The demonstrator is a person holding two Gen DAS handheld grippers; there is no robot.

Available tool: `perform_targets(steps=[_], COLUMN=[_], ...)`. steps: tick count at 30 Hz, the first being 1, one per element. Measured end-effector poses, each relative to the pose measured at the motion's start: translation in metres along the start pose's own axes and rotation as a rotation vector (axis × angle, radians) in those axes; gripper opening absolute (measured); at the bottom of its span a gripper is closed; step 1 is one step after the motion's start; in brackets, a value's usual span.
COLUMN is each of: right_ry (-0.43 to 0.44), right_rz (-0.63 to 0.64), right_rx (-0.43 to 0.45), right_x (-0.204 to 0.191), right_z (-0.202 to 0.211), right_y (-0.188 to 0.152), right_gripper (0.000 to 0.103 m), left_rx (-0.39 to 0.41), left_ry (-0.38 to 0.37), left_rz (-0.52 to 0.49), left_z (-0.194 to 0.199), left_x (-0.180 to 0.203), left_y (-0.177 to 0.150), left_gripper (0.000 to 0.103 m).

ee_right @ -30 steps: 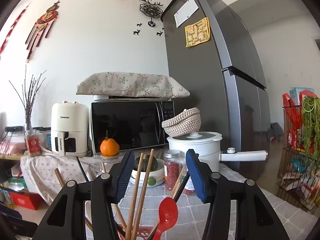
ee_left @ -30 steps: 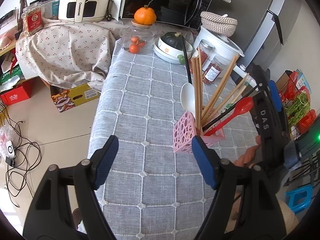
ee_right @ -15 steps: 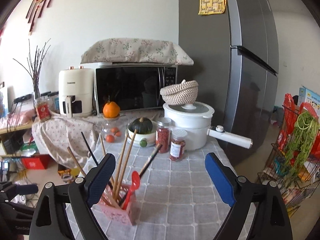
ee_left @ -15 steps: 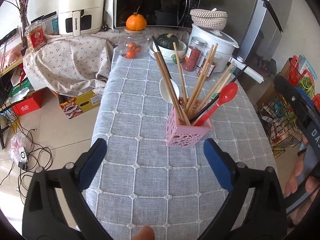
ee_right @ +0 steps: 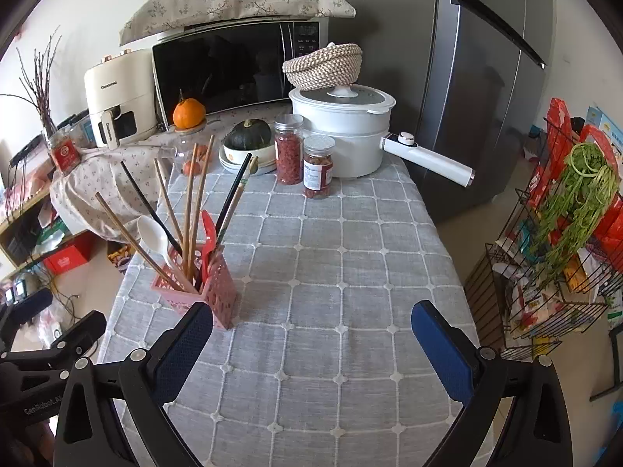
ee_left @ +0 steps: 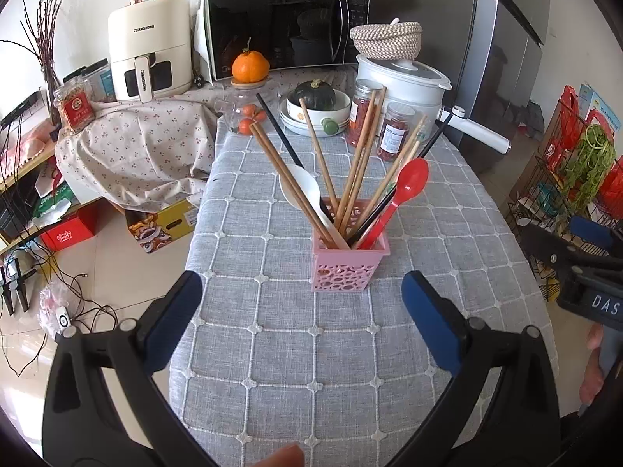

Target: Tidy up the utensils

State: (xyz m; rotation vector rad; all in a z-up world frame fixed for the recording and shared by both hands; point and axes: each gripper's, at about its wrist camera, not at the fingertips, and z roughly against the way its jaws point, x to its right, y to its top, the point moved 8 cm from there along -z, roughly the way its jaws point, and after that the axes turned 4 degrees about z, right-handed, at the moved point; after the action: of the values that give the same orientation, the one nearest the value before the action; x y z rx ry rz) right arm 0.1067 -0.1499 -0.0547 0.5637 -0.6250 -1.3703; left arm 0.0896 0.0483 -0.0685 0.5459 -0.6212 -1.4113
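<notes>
Here, the left gripper [ee_left: 298, 303] hovers above a table covered in a grey checked cloth [ee_left: 296, 350]. Its blue-padded jaws are spread about as wide as they go and are still easing apart, with nothing between them. The right gripper [ee_right: 311, 334] hangs over the same cloth, its jaws likewise wide, still opening, and empty.

Just beyond the left gripper's fingertips stands a pink perforated utensil holder [ee_left: 349, 264], upright on the cloth and touching neither gripper. From the right wrist view the holder sits just past the left-hand finger. Wooden chopsticks [ee_left: 360, 159], black chopsticks [ee_left: 278, 130], a white spoon [ee_left: 307, 188] and a red spoon [ee_left: 403, 190] fan out of it.

At the far end of the table are two jars with red contents [ee_right: 301, 155], a green squash in a bowl [ee_right: 249, 136] and a white lidded pot [ee_right: 342, 132] with a long handle. Behind those stand a microwave [ee_right: 233, 66], an orange [ee_right: 189, 113] and a cream air fryer [ee_right: 120, 97]. A grey fridge [ee_right: 475, 78] rises on the right.
</notes>
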Motion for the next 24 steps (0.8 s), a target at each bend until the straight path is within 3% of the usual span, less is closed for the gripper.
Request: perform_targets(steps=[24], right_ry=[0.013], right_rz=[-0.015], right_rx=[-0.03], right_x=[0.003], right_z=[-0.002], right_y=[-0.003], right_gripper=[0.103], left_rx=[0.044], left_ry=[-0.004], left_rz=[-0.015], left_z=[0.004], left_x=[0.02], left_y=[0.003], left_gripper=[0.102])
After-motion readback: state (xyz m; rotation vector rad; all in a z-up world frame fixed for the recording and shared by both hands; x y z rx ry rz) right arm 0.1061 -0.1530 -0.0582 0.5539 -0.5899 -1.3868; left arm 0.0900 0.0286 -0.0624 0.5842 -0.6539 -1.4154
